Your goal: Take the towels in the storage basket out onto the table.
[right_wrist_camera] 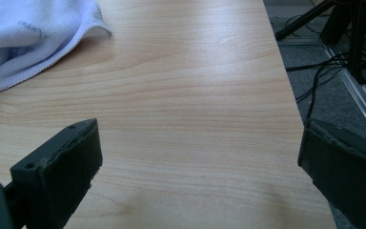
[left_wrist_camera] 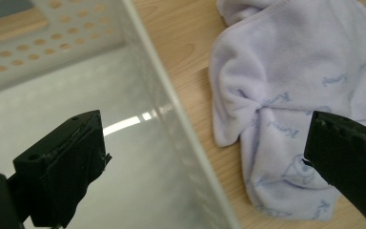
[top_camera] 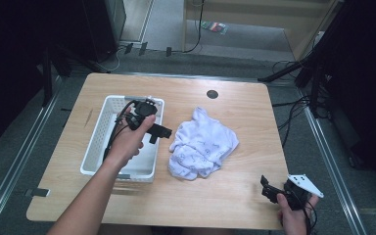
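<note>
A crumpled white cloth (top_camera: 203, 144) with a faint blue print lies in the middle of the wooden table (top_camera: 235, 98). Left of it stands a white perforated basket (top_camera: 102, 129), which looks empty. My left gripper (top_camera: 159, 133) hovers over the basket's right wall, open; in the left gripper view its jaws straddle that wall (left_wrist_camera: 171, 119), with the cloth (left_wrist_camera: 290, 95) to the right. My right gripper (top_camera: 269, 188) is open near the table's front right corner, nothing between its jaws. The right gripper view catches a corner of the cloth (right_wrist_camera: 28, 38) at upper left.
A dark round grommet (top_camera: 212, 94) sits near the table's far edge. Cables and stand legs (top_camera: 303, 83) lie on the floor to the right. A metal rail (top_camera: 19, 156) runs along the floor at the left.
</note>
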A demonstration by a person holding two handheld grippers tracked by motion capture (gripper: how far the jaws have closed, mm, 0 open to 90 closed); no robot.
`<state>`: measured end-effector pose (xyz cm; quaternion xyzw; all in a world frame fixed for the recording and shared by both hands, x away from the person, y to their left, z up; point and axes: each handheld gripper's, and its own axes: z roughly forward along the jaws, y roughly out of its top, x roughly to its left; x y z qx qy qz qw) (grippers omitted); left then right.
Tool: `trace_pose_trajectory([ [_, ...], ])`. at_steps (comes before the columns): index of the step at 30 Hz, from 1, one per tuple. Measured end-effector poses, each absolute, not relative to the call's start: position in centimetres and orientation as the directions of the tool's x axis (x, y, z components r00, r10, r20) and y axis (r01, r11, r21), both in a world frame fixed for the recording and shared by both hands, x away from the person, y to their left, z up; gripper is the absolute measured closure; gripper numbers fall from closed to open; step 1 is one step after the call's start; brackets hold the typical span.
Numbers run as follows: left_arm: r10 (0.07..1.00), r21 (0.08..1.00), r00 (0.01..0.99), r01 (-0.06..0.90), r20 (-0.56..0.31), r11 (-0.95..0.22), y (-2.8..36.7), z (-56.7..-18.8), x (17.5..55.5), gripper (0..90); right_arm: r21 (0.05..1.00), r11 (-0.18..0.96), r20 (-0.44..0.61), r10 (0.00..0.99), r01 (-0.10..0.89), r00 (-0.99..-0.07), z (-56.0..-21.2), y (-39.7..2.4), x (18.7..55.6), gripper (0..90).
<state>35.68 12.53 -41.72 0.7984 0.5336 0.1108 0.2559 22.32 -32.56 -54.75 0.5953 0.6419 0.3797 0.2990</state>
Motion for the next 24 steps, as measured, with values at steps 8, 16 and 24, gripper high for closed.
trace_pose_trajectory([
  [8, 0.93, 0.53, 0.354, 0.81, -0.101, -0.25, 16.3, -42.0, 35.2, 0.6, 0.843, 0.0, 0.069, 0.992, 0.538, -0.108, -54.8, -32.6, 22.3, 1.1],
  [16, 0.952, 0.554, 0.287, 0.812, -0.106, -0.183, 20.5, -41.7, 34.4, 0.6, 0.843, -0.001, 0.07, 0.992, 0.538, -0.109, -54.7, -32.6, 22.3, 1.1],
  [24, 0.968, 0.555, 0.235, 0.818, -0.084, -0.15, 24.5, -41.6, 33.3, 0.6, 0.843, 0.0, 0.069, 0.992, 0.538, -0.108, -54.7, -32.6, 22.3, 1.1],
])
